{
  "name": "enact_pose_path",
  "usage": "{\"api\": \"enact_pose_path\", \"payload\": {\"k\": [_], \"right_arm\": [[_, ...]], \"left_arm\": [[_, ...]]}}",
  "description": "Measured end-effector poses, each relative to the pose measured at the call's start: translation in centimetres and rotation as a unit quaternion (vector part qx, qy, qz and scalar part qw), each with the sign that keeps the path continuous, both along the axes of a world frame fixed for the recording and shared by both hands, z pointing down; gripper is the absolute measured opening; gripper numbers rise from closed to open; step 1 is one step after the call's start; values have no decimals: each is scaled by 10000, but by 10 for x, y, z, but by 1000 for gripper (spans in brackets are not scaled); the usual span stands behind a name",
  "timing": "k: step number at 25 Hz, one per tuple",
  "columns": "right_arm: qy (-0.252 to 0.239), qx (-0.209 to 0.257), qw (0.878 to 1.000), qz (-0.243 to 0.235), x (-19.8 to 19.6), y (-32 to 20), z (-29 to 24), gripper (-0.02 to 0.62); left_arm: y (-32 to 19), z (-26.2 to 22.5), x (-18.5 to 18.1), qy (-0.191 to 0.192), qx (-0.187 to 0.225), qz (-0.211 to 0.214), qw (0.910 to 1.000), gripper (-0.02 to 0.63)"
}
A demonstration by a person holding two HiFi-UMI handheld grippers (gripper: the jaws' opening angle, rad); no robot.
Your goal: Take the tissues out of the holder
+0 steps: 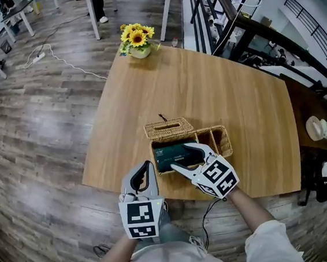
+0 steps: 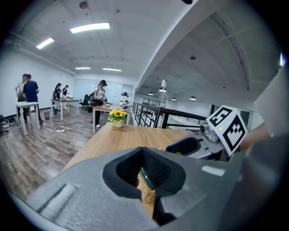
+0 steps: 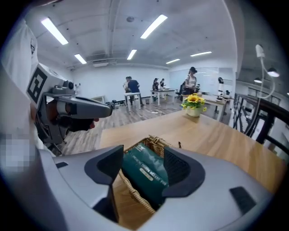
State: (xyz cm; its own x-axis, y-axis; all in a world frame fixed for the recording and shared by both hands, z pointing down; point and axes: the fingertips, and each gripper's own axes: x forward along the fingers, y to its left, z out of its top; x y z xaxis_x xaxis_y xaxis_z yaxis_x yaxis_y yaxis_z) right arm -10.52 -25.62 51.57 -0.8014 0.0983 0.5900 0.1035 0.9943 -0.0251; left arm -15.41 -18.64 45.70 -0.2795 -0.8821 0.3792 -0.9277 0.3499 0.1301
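A woven wicker holder (image 1: 222, 144) stands near the front edge of the wooden table, its lid (image 1: 169, 128) lying open behind it. A dark green tissue pack (image 1: 170, 154) (image 3: 145, 173) lies in the holder's left compartment. My right gripper (image 1: 179, 156) (image 3: 144, 155) is open just above the pack. In the right gripper view the pack shows between the jaws, and the pads do not press on it. My left gripper (image 1: 150, 164) (image 2: 144, 152) hovers at the table's front edge, left of the holder, with its jaw tips together and nothing in them.
A pot of sunflowers (image 1: 138, 42) stands at the table's far corner. A black railing (image 1: 239, 26) runs along the right side. White tables (image 1: 129, 0) and several people (image 3: 132, 85) are farther off on the wood floor, where a cable (image 1: 63, 62) lies.
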Motion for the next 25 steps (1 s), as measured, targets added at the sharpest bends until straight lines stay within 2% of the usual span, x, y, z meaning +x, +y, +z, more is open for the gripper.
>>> {"api": "enact_pose_path", "payload": {"k": [4,10,20,25], "right_arm": [[388,125,9941,-1006,-8,10,16,323],[1030,348,9703,-2159,-6,7,33,341],[1467,570,9361,-3146,-9,7,52,344],[1583,590,9297,-3274,-13,5,60,344]], "left_arm": [[6,10,-8,63,-58,-216,9997,-14],[12,25,-19,180,-136,-514,9984,-14],[12,48,-36,351,-222,-879,9953,-14],[14,55,-43,387,-244,-987,9941,-14]]}}
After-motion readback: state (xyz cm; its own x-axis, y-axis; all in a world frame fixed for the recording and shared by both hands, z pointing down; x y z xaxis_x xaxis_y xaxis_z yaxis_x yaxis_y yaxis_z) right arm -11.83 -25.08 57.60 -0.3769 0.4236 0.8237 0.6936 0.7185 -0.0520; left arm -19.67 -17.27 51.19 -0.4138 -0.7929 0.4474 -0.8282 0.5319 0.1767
